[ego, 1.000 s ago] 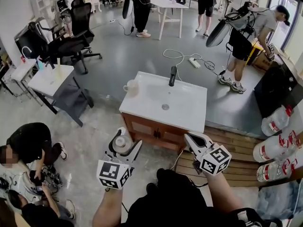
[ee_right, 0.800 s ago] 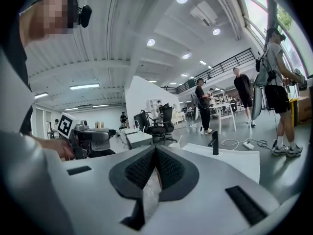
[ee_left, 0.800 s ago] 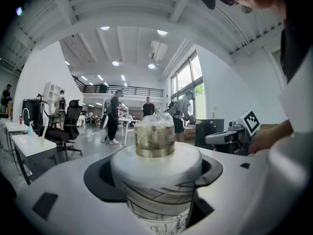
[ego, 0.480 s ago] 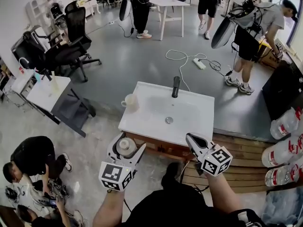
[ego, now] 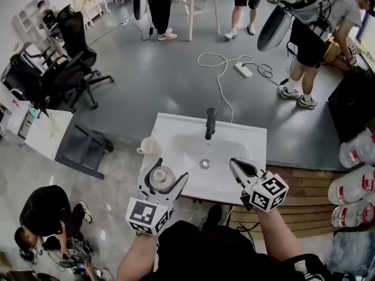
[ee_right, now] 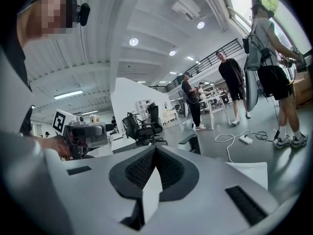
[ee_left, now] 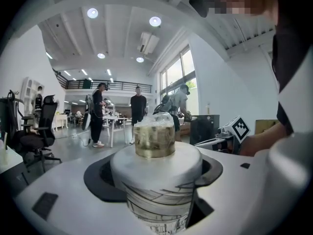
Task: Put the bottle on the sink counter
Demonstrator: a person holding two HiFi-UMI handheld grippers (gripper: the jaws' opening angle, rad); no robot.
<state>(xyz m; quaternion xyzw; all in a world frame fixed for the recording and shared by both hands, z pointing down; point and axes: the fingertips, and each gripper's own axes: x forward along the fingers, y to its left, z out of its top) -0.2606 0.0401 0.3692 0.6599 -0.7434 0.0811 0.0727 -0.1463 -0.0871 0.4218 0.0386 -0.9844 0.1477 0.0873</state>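
Sink counter [ego: 249, 139] now nearer, left gripper [ego: 165, 175] clamped on bottle [ee_left: 155, 177], right gripper [ego: 236, 165] closed, empty

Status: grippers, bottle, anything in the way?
Left hand-held gripper shut on bottle, over sink counter front-left corner. Right hand-held gripper shut, empty. Only a cup on counter's left side.

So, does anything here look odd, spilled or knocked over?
Nothing is spilled or toppled. The one oddity is the sink counter: it stands alone on the open office floor, no wall behind it, with a white power strip and its cable lying loose on the floor beyond.
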